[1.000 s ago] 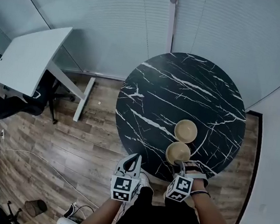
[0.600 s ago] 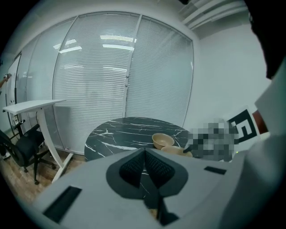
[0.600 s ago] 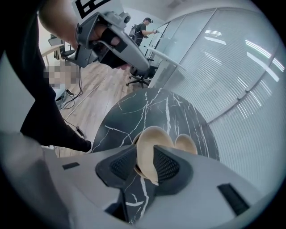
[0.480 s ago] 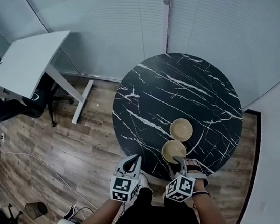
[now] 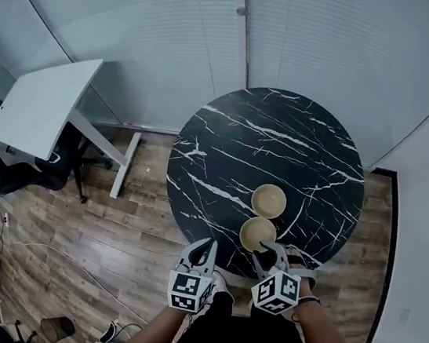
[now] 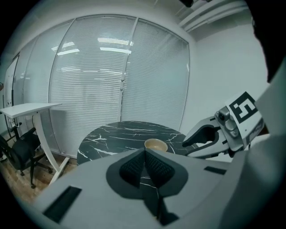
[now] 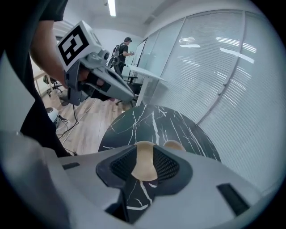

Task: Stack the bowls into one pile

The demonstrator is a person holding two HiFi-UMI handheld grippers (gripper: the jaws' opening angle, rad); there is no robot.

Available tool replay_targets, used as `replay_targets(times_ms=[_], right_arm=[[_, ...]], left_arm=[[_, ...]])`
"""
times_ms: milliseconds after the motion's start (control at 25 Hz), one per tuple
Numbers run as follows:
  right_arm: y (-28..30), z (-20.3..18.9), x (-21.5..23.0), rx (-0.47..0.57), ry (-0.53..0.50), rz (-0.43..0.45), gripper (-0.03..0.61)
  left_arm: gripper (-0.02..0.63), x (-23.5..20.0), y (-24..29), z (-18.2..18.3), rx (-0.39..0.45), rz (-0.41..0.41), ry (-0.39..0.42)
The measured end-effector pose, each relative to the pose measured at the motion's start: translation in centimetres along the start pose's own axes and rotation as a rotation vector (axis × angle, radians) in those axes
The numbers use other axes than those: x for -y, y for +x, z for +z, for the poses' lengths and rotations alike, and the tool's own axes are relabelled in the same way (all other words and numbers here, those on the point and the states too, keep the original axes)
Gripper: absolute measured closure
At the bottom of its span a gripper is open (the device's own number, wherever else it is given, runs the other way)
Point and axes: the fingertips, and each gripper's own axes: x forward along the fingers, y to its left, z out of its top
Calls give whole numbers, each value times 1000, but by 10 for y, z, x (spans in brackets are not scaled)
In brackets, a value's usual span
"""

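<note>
Black marble with white veins makes up the round surface (image 5: 281, 144) I am working over, and both tan bowls sit upright on its side nearest me. The near bowl (image 5: 258, 233) lies close to the edge and the far bowl (image 5: 269, 201) sits just beside it toward the middle. They are side by side, not stacked, and I cannot tell whether their rims touch. My right gripper (image 5: 268, 255) hangs at the near bowl's closest rim, tilted down toward it. Its jaws have just been opening and then eased in slightly. In the right gripper view they stand apart, with the near bowl showing through the gap and neither pad pressing on it, so that gripper is released and carries nothing. The far bowl peeks out just past the right pad in that view. My left gripper (image 5: 202, 248) sits off the surface's edge over the wooden floor (image 5: 88, 228), well apart from both bowls. In its own view the jaws are clenched together with nothing between them. Beyond the surface a wall of slatted blinds (image 5: 178, 35) curves round the room. A white desk (image 5: 41, 107) stands to the left with a black chair (image 5: 16, 171) beside it, and a person (image 7: 121, 51) stands far back in the right gripper view.
</note>
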Motion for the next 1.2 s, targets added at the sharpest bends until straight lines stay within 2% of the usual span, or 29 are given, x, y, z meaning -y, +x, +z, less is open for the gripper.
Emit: replay_targets(times_ms=[320,440,680,1200], right_arm=[[-29,8,34,148,371,-8,474],[-40,3,47,187,453,-33,506],[-57,1,67,235,472,-84,566],[-64,-11,80,248,488,-108,569]], left_arm=[[600,19,5,19,26,-26,-18],[600,27,7,27,37,-33,-9],[601,41,12,41,57,-45,7],[600,61,22,51,70,-54,32]])
